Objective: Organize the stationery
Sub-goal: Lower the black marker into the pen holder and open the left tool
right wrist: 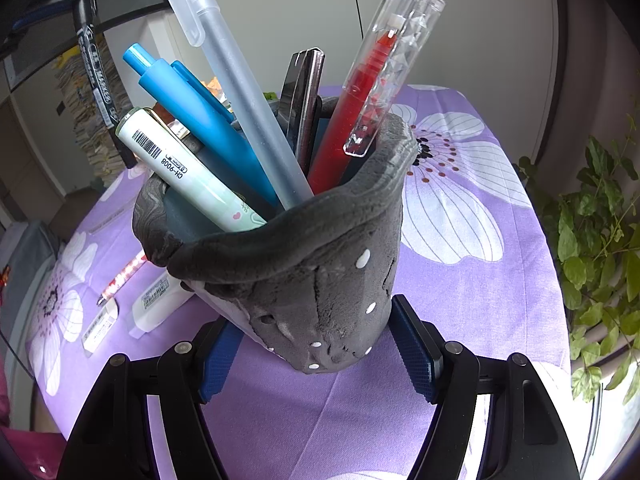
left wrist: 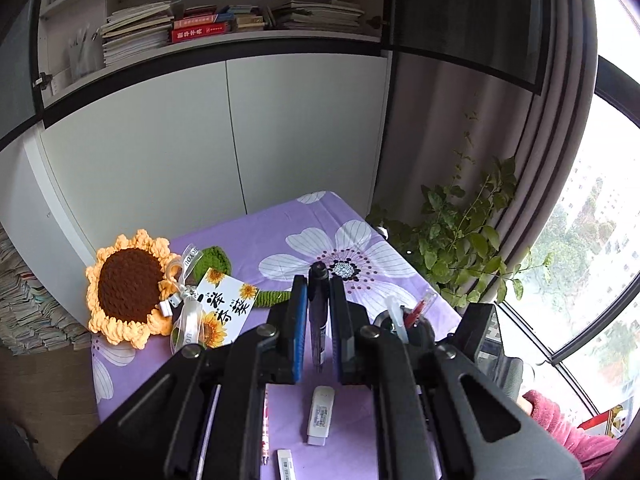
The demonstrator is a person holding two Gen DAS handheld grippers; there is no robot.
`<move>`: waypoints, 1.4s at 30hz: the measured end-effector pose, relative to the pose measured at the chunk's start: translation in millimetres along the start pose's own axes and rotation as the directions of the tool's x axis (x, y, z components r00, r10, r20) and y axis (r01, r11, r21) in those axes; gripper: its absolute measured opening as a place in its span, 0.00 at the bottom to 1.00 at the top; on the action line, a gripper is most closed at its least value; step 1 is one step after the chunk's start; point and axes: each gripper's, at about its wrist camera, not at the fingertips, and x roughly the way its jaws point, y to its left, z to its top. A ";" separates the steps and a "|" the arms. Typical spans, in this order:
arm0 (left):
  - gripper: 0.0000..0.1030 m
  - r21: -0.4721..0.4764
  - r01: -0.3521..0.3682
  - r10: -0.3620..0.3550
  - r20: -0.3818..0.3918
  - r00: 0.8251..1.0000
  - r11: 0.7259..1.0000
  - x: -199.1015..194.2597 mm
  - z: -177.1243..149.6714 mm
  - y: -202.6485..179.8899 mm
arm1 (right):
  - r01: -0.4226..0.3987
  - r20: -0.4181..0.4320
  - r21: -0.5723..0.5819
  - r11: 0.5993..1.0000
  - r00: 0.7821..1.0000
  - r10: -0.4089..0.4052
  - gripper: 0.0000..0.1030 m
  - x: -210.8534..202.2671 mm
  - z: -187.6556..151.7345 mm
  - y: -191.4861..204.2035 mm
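My left gripper is shut on a black marker pen, held upright above the purple flowered tablecloth. The marker also shows at the upper left of the right wrist view. My right gripper is shut on a dark grey pen holder and tilts it toward the camera. The holder holds several pens: a blue one, a frosted one, a red one, a pale green one. The holder's pens peek up right of the left gripper.
On the cloth lie a white correction tape, a white eraser and a red patterned pen. A crochet sunflower with a card lies at the left. A leafy plant stands right of the table, cabinets behind.
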 end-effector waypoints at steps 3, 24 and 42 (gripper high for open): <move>0.08 0.029 0.042 -0.043 0.029 0.999 0.999 -9.8 6.8 -14.3 | 0.000 0.000 0.000 1.000 1.000 0.000 0.71 0.0 -0.1 0.0; 0.09 0.102 0.128 -0.121 -0.073 0.990 0.986 34.1 -3.6 -61.1 | -0.004 0.001 0.004 1.000 1.000 0.004 0.71 2.2 0.1 0.7; 0.14 0.074 0.150 -0.134 -0.191 0.972 0.986 64.8 -25.9 -53.6 | -0.011 0.003 0.009 1.000 1.000 0.011 0.72 1.9 0.7 3.9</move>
